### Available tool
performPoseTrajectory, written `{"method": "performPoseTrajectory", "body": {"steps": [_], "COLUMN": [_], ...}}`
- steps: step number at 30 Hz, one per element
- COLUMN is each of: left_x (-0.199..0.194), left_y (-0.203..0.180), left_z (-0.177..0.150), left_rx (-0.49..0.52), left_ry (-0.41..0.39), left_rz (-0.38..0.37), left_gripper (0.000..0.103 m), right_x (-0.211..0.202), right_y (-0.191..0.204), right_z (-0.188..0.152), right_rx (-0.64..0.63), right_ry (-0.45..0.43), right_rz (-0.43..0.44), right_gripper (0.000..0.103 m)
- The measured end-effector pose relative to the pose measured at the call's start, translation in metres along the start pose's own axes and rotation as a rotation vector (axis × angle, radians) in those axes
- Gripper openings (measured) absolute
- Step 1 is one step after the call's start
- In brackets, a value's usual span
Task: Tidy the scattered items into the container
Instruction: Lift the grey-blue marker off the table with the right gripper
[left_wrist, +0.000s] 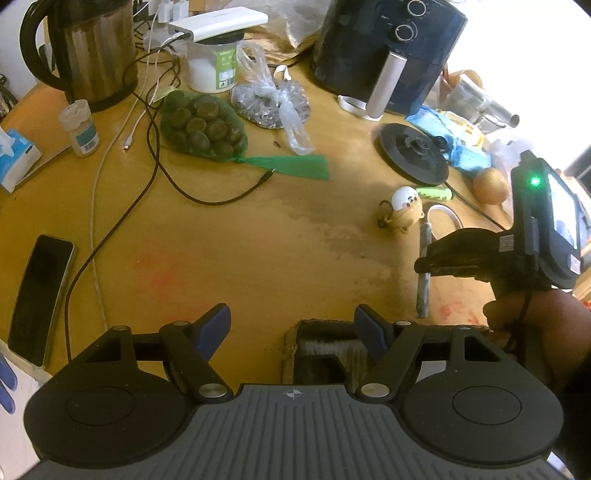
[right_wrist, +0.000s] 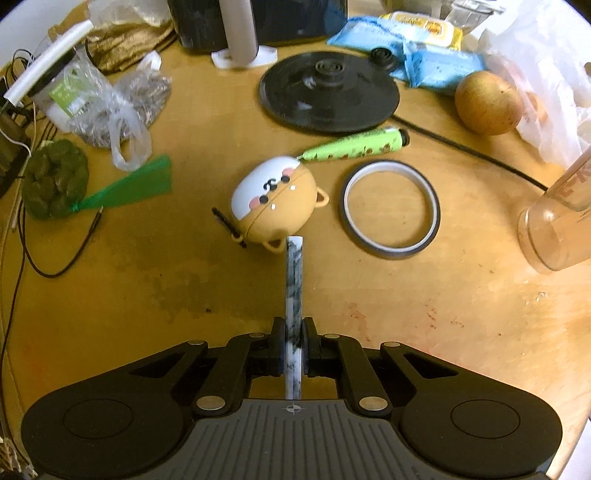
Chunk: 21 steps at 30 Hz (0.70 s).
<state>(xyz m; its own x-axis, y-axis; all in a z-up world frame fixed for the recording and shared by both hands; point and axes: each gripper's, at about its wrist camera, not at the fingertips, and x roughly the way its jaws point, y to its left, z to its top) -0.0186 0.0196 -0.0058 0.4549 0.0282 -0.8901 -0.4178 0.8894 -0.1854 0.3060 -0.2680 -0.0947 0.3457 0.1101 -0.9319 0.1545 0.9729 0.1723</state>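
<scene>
The right gripper (right_wrist: 293, 341) is clenched on a marbled grey-and-white stick (right_wrist: 294, 291), which juts out past the jaws toward a round, tan and white cartoon dog-face case (right_wrist: 275, 199) lying on the wooden table (right_wrist: 184, 277). Just right of the case lies a ring of tape (right_wrist: 391, 208); just beyond it, a green patterned tube (right_wrist: 354, 146), and farther off a black kettle base (right_wrist: 328, 96). The left gripper (left_wrist: 293, 328) stands released, nothing between its blue pads, poised over the open cardboard box (left_wrist: 291, 350) at the near edge. A hand (left_wrist: 532, 317) grips the right tool's handle to its right. A phone (left_wrist: 38, 299) lies at the far left.
</scene>
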Motion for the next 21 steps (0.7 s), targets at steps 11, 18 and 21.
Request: {"method": "performPoseTrajectory", "body": {"steps": [11,18,21], "left_x": [-0.003,-0.005,-0.006], "left_y": [-0.006,-0.008,-0.009], "left_z": [0.0,-0.001,-0.001], "left_rx": [0.008,0.019,0.023], "left_ry": [-0.008,-0.016,-0.02], "left_rz": [-0.006,-0.008,-0.01], "left_gripper": [0.073,0.073,0.073], "right_x": [-0.024,-0.04,-0.047], "right_y": [-0.005,-0.012,-0.016], "right_z": [-0.005,-0.01,-0.012], "right_rx": [-0.028,-0.033,-0.033], "right_ry": [-0.089,-0.156,-0.185], "right_rz": [0.07,0.1,0.116], "right_gripper": [0.011,0.011,0.011]}}
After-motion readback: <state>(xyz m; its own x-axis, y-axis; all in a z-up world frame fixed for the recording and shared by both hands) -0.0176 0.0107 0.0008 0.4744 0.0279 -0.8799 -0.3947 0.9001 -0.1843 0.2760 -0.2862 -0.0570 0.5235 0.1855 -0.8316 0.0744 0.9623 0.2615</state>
